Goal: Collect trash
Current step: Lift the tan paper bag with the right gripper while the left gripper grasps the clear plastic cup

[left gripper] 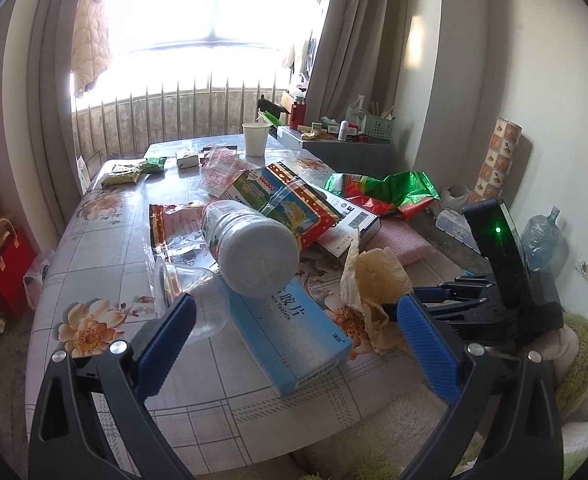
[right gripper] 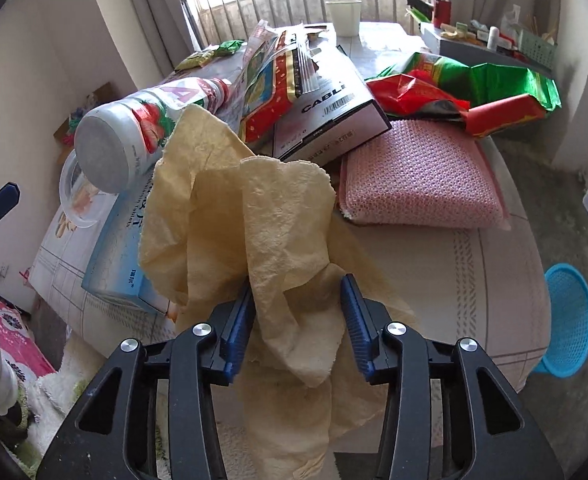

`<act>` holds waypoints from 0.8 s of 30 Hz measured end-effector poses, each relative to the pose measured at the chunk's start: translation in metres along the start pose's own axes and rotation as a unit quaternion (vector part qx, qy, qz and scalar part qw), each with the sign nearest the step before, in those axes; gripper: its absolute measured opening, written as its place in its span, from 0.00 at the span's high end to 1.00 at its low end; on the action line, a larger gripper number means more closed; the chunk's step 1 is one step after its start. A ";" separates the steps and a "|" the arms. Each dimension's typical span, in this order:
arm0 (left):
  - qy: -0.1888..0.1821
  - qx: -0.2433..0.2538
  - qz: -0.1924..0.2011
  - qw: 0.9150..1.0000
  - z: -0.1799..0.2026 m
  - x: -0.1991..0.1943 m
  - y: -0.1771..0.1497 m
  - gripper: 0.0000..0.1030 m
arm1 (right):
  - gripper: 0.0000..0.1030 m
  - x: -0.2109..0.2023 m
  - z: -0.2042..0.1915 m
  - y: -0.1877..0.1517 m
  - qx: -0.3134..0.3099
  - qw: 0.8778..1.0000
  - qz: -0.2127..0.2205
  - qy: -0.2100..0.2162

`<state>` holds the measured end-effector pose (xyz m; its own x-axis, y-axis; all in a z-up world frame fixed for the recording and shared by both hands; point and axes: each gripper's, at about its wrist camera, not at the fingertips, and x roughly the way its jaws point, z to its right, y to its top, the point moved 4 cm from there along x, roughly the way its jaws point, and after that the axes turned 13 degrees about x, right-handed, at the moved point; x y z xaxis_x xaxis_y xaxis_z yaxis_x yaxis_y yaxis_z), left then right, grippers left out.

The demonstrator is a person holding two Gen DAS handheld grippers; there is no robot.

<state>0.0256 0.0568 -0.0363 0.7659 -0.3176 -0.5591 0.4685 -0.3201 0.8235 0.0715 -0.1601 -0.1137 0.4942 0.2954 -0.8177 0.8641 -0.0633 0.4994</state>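
Observation:
My right gripper (right gripper: pixel 298 300) is shut on a crumpled beige paper towel (right gripper: pixel 245 216) and holds it above the table's near edge; the towel also shows in the left wrist view (left gripper: pixel 374 280). My left gripper (left gripper: pixel 294 320) is open and empty above a blue tablet box (left gripper: pixel 289 332). A white bottle (left gripper: pixel 249 248) lies on its side on the box, beside a clear plastic cup (left gripper: pixel 181 280). Wrappers, a cable box (right gripper: pixel 330 112) and a green-red foil bag (right gripper: pixel 474 80) litter the table. A blue basket (right gripper: pixel 570 320) stands on the floor at the right.
A pink sponge pad (right gripper: pixel 422 176) lies at the table's right edge. A white paper cup (left gripper: pixel 255 138) stands at the far end. A shelf with small items (left gripper: pixel 346 132) is at the back right. A red bag (left gripper: pixel 5 268) sits on the floor at the left.

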 end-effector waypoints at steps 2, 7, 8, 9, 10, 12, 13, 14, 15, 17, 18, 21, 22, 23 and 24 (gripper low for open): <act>0.005 -0.004 -0.004 1.000 -0.002 0.000 -0.002 0.04 | 0.51 0.003 -0.003 0.000 -0.016 1.000 0.004 -0.004; 0.025 -0.019 -0.016 0.999 -0.013 0.000 -0.007 0.04 | 0.45 0.011 -0.017 -0.003 -0.073 0.997 0.009 -0.031; 0.029 -0.023 -0.017 0.999 -0.017 0.000 -0.008 0.04 | 0.45 0.011 -0.018 -0.004 -0.080 0.996 0.011 -0.035; 0.034 -0.028 -0.019 0.999 -0.020 0.000 -0.009 0.04 | 0.45 0.010 -0.018 -0.005 -0.081 0.996 0.012 -0.034; 0.039 -0.032 -0.021 0.998 -0.023 0.000 -0.010 0.04 | 0.45 0.009 -0.017 -0.005 -0.078 0.996 0.011 -0.032; 0.050 -0.039 -0.026 0.998 -0.030 -0.001 -0.012 0.04 | 0.51 0.008 -0.017 -0.007 -0.076 0.996 0.011 -0.036; 0.055 -0.042 -0.028 0.997 -0.033 -0.001 -0.013 0.04 | 0.54 0.008 -0.017 -0.006 -0.074 0.996 0.014 -0.040; 0.060 -0.044 -0.030 0.997 -0.036 -0.001 -0.013 0.04 | 0.59 0.007 -0.015 -0.006 -0.068 0.997 0.014 -0.041; 0.064 -0.046 -0.032 0.996 -0.038 -0.001 -0.014 0.04 | 0.65 0.006 -0.014 -0.006 -0.062 0.997 0.015 -0.044; 0.071 -0.053 -0.032 0.996 -0.044 -0.003 -0.013 0.04 | 0.74 0.004 -0.011 -0.005 -0.049 0.998 0.015 -0.048; 0.072 -0.057 -0.032 0.995 -0.047 -0.003 -0.013 0.04 | 0.79 0.004 -0.009 -0.003 -0.044 0.998 0.014 -0.049; 0.078 -0.069 -0.028 0.994 -0.056 -0.006 -0.010 0.04 | 0.89 0.004 -0.007 -0.001 -0.035 0.998 0.012 -0.055; 0.080 -0.072 -0.027 0.994 -0.059 -0.006 -0.009 0.04 | 0.91 0.004 -0.008 -0.001 -0.034 0.998 0.012 -0.056; 0.083 -0.075 -0.027 0.993 -0.061 -0.007 -0.007 0.04 | 0.93 0.004 -0.008 -0.001 -0.034 0.998 0.013 -0.058; 0.084 -0.077 -0.026 0.993 -0.063 -0.008 -0.006 0.04 | 0.94 0.003 -0.008 -0.001 -0.034 0.998 0.014 -0.060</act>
<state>0.0450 0.1173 -0.0305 0.7956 -0.1464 -0.5879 0.5611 -0.1880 0.8061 0.0711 -0.1511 -0.1147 0.5286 0.1776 -0.8301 0.8438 -0.0039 0.5366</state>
